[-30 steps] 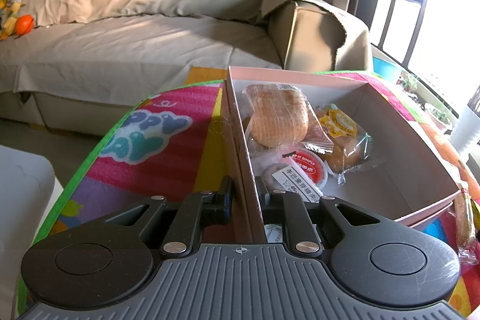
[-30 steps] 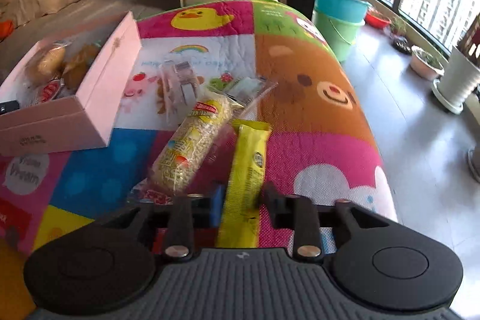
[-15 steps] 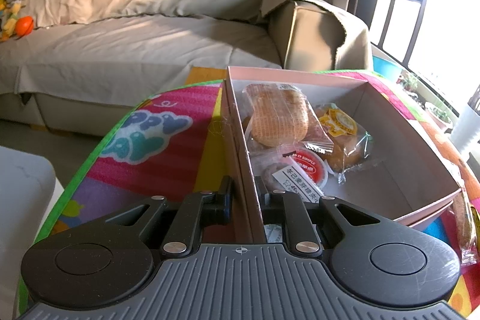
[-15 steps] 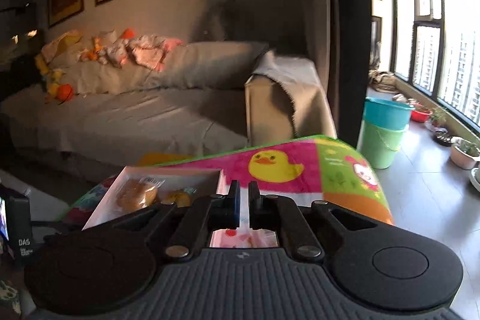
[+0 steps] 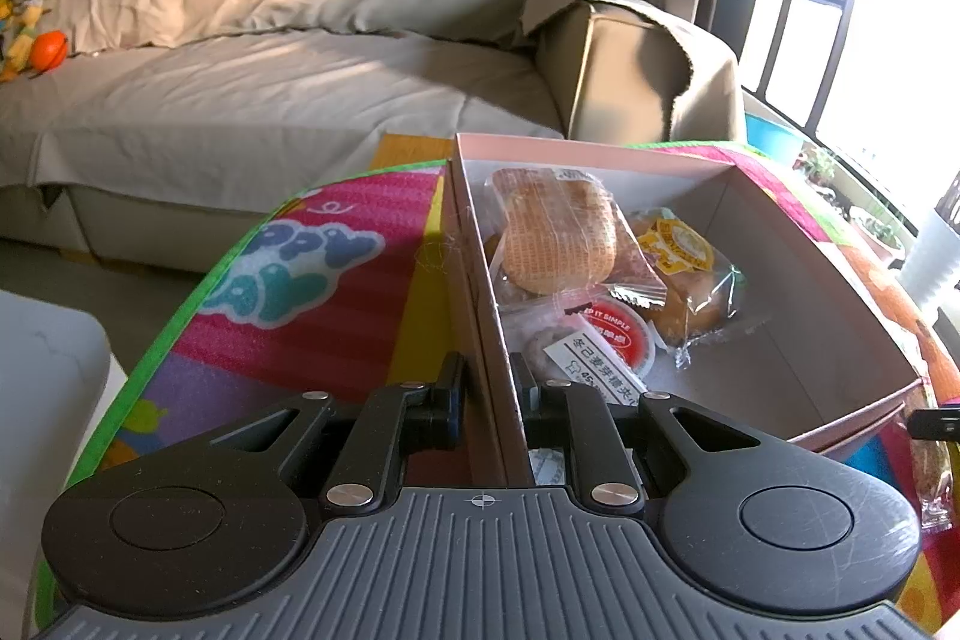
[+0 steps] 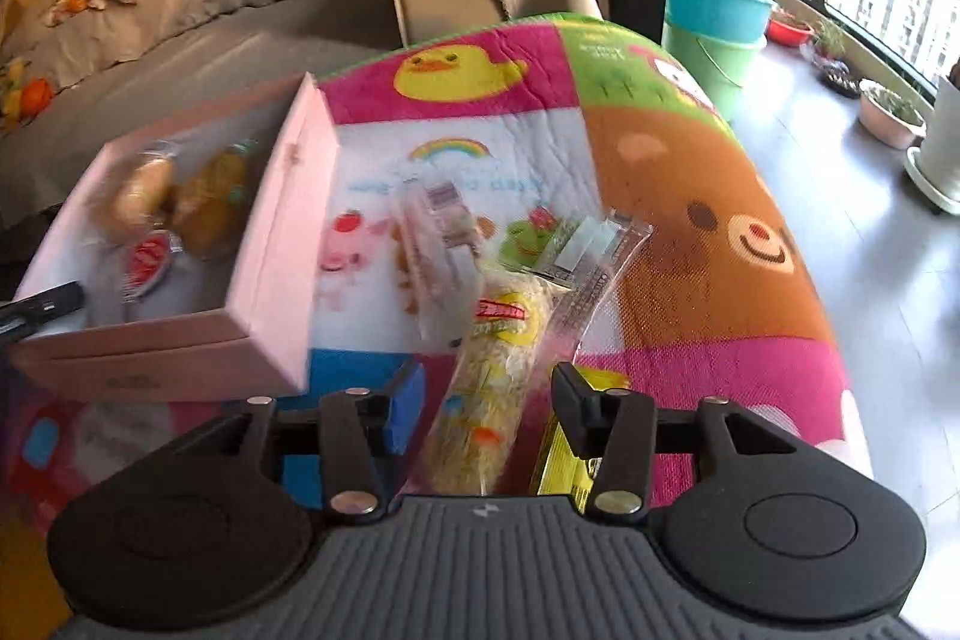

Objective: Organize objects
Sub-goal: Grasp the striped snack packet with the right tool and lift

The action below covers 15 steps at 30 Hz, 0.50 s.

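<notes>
Sunlit cartoon play mat carried a pink box holding wrapped buns. Right of it lay a noodle packet, between the opening right gripper, untouched. The left gripper was clamped on the box's near-left wall.

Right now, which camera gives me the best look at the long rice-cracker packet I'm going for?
The right wrist view. The rice-cracker packet lies on the play mat, running up between the opening jaws of the right gripper, its full length and red label visible. The left wrist view shows only a sliver of a packet at its right edge, past the pink box.
</notes>
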Tool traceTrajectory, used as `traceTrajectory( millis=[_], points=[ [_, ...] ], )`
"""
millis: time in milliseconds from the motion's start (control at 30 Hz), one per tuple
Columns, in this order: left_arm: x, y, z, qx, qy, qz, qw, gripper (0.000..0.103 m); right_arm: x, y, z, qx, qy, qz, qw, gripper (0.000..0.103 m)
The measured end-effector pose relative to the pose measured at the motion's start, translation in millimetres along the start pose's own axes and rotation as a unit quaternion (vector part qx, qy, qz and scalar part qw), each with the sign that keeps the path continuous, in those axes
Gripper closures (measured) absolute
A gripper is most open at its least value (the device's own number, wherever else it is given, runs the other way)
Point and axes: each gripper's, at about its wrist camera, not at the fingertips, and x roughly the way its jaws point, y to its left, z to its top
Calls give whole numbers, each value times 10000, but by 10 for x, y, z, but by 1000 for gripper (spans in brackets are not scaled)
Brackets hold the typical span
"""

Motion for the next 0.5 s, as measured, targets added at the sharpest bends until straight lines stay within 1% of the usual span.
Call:
traceTrajectory(
  millis=[33, 100, 167, 233, 300, 367, 500],
  points=[
    [0, 2, -1, -1, 1, -3, 10000, 86, 58, 22, 14, -31, 81, -14, 10000, 58],
    [0, 1, -1, -6, -2, -2, 10000, 86, 66, 82, 6, -202, 98, -75, 9997, 71],
    [1, 0, 1, -13, -3, 0, 10000, 86, -10, 98, 4, -267, 155, 152, 9994, 75],
    [0, 1, -1, -12, -6, 1, 10000, 86, -165, 89, 5, -206, 141, 332, 9991, 75],
    [-2, 0, -4, -11, -14, 2, 10000, 86, -362, 86, 39, -184, -33, 469, 9987, 75],
    [-6, -1, -8, 1, -19, 18, 10000, 86, -623, 120, 106, -168, -332, 651, 9972, 75],
    [-7, -10, -6, -2, -10, 6, 10000, 86, -1001, 284, 351, -239, -954, 1179, 9881, 75]
  ],
)
